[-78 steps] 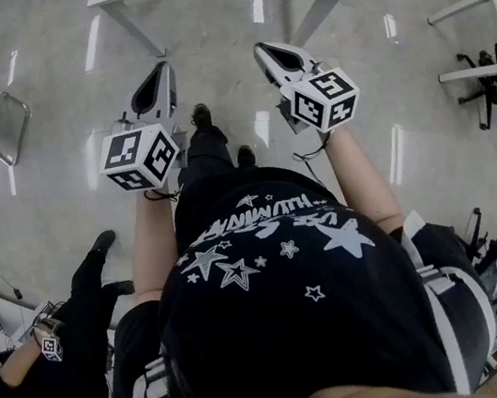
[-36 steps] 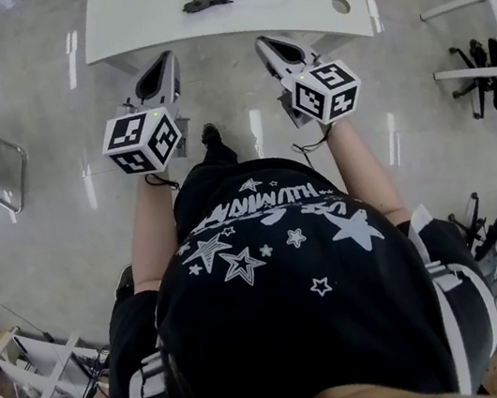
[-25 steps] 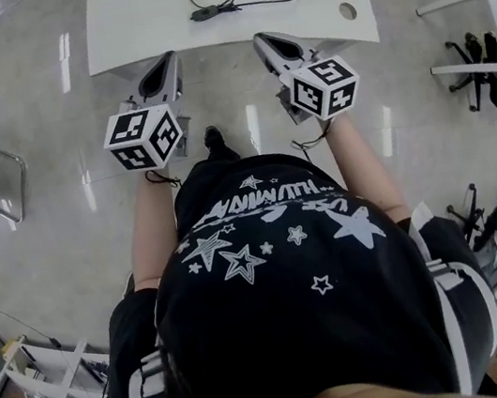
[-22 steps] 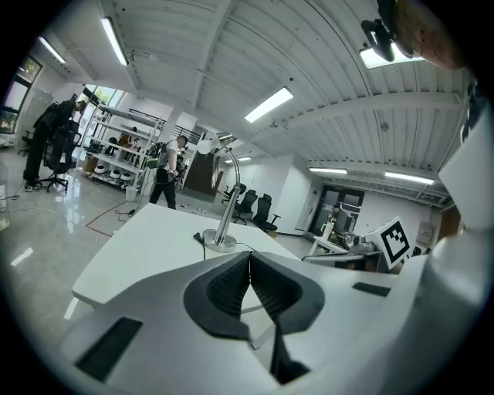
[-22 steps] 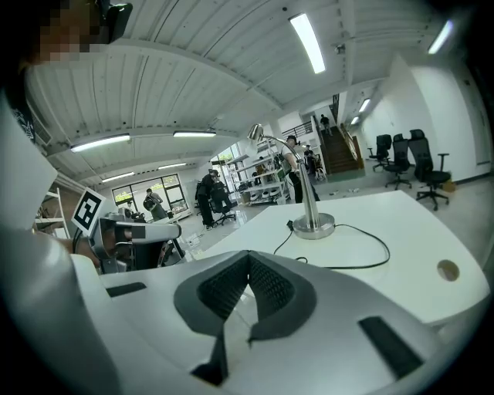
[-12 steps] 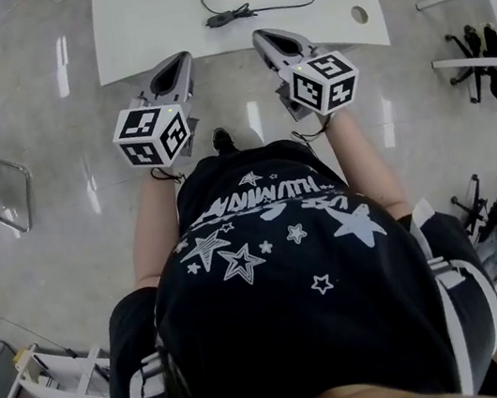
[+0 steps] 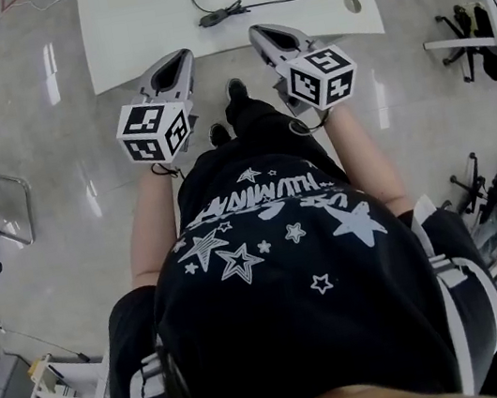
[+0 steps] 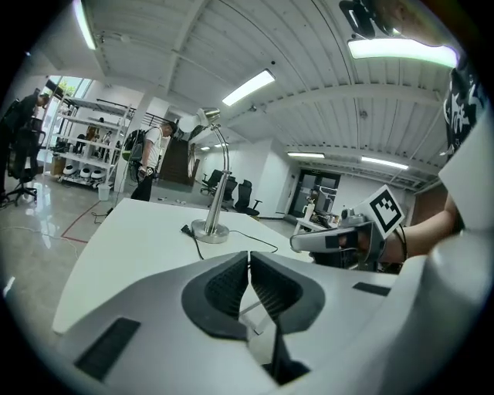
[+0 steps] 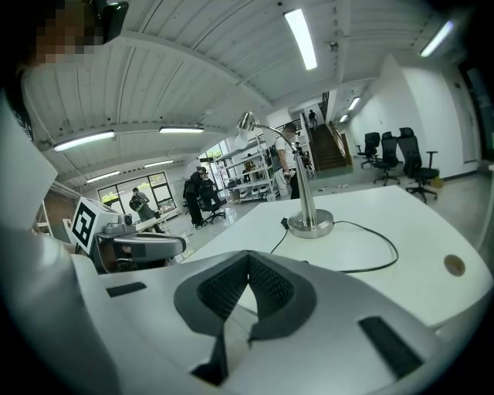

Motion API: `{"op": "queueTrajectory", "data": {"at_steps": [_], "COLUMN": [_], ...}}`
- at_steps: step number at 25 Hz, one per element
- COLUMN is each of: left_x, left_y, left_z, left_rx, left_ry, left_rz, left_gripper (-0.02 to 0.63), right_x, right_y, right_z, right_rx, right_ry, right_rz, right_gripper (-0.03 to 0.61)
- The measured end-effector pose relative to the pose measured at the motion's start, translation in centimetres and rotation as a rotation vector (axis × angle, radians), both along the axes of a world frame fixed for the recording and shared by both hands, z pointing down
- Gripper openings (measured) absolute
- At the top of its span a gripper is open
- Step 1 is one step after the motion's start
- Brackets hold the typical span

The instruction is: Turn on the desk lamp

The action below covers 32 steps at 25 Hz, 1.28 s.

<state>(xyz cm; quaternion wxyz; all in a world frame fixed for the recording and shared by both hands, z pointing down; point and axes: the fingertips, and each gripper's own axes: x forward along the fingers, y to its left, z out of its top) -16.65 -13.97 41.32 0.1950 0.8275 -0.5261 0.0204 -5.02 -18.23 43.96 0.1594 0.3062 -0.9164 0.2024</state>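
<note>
While both grippers are hanging level over the near edge of the desk (image 7: 124, 34), the left gripper (image 7: 176, 58) and right gripper (image 7: 259, 31) are showing fingers (image 8: 228, 287) pressed together on nothing. Desk lamp (image 9: 310, 222) is standing upright, straight ahead between them. Its cord's dark inline switch (image 7: 215, 18) is lying nearer, marginally closer to the right gripper, I judge.

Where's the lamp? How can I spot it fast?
Look at the white table in front of the person. On its far side stands the desk lamp. It's the only shiny silver thing there: round base, thin curved neck, black cord.
</note>
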Motion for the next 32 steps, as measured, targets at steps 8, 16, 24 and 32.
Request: {"op": "queueTrajectory", "data": {"at_steps": [8, 16, 24, 32], "left_x": [1.4, 1.2, 1.7, 2.9], "left_y": [-1.5, -4.1, -6.2, -7.6], "left_z": [0.4, 3.5, 6.5, 9.1], "left_rx": [0.024, -0.038, -0.078, -0.119], "left_ry": [-0.047, -0.045, -0.104, -0.199], "left_rz": [0.022, 0.071, 0.152, 0.226], "left_gripper": [0.012, 0.014, 0.028, 0.138], "right_x": [0.4, -1.1, -2.3, -2.4], "right_y": [-2.0, -5.4, -7.1, -8.0], "right_z": [1.8, 2.6, 3.7, 4.4], "right_rx": [-0.015, -0.028, -0.057, -0.08], "right_ry": [0.015, 0.018, 0.029, 0.041], "right_rz": [-0.023, -0.052, -0.069, -0.074], "right_gripper": [0.005, 0.005, 0.005, 0.005]}}
